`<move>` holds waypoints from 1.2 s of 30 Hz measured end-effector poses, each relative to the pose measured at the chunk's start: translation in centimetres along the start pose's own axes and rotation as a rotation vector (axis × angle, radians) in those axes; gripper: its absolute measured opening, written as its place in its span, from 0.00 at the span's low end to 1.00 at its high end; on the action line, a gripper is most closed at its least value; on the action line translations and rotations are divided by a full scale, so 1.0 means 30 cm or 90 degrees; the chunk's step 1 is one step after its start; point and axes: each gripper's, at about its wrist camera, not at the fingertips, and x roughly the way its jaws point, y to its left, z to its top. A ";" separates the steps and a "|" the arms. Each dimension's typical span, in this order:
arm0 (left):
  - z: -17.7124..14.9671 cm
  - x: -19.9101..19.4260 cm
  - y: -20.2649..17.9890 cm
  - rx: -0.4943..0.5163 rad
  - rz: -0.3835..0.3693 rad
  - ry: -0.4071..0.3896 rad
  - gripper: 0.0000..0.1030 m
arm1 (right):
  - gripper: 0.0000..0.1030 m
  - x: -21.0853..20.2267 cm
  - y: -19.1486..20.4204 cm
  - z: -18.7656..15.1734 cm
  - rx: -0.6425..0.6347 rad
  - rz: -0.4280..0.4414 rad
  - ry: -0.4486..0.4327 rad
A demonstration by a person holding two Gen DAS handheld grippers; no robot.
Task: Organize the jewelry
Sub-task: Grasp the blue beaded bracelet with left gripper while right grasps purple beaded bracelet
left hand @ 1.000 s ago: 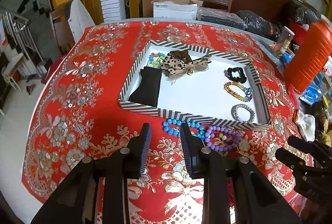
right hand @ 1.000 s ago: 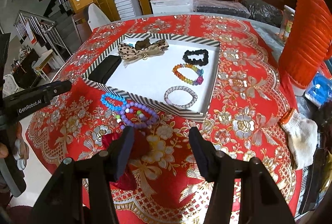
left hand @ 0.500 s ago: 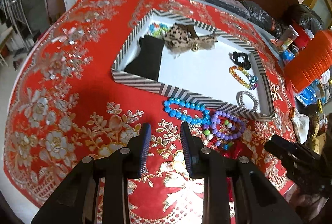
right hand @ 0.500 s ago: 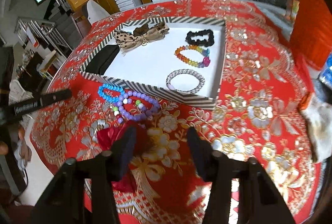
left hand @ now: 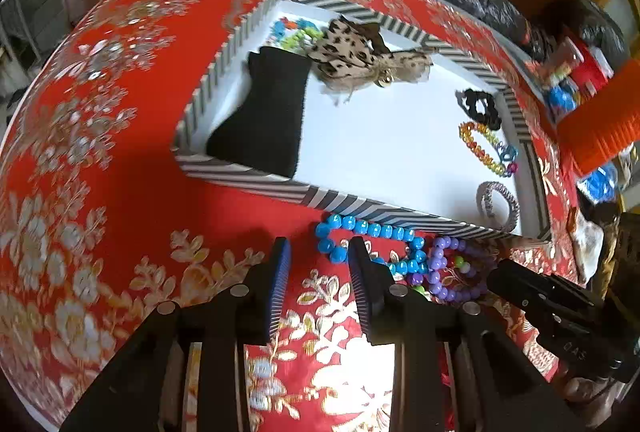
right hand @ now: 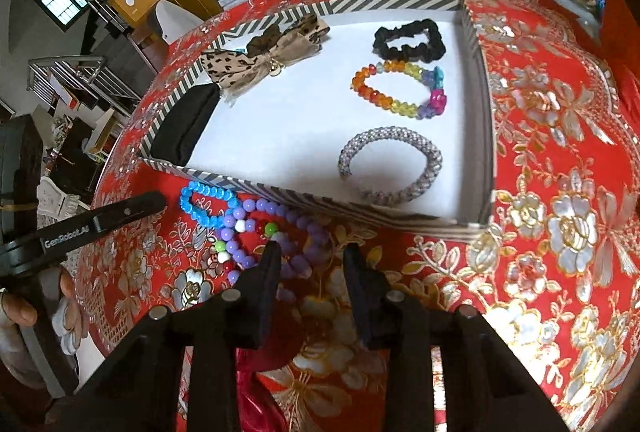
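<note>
A striped-rim tray (left hand: pixel 256 176) (right hand: pixel 224 178) holds a black pouch (left hand: pixel 268 120), a leopard bow (right hand: pixel 264 60), a black scrunchie (right hand: pixel 408 40), a rainbow bracelet (right hand: pixel 400 88) and a silver bangle (right hand: pixel 392 160). In front of it, a blue bead bracelet (left hand: pixel 372 230) (right hand: pixel 200 200) and a purple bead bracelet (left hand: pixel 444 264) (right hand: pixel 256 212) lie on the red cloth. My left gripper (left hand: pixel 319 248) hovers open with a narrow gap, its right finger beside the blue beads. My right gripper (right hand: pixel 313 252) is closing over the purple loop; some beads sit between its jaws, and the pads do not press on them.
A red crumpled item (right hand: pixel 264 352) lies under the right gripper. An orange ribbed container (left hand: pixel 600 136) and a white cloth (left hand: pixel 588 248) stand right of the tray. Boxes and chairs crowd the far table side. The table edge curves close on the left.
Both grippers have dropped and tilted down toward the bead bracelets in front of the tray. The right jaws have narrowed; the left gap looks the same.
</note>
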 end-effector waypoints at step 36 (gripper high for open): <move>0.095 -0.349 -0.075 0.040 -0.006 -0.122 0.00 | 0.09 -0.427 0.071 0.097 -0.071 0.053 -0.160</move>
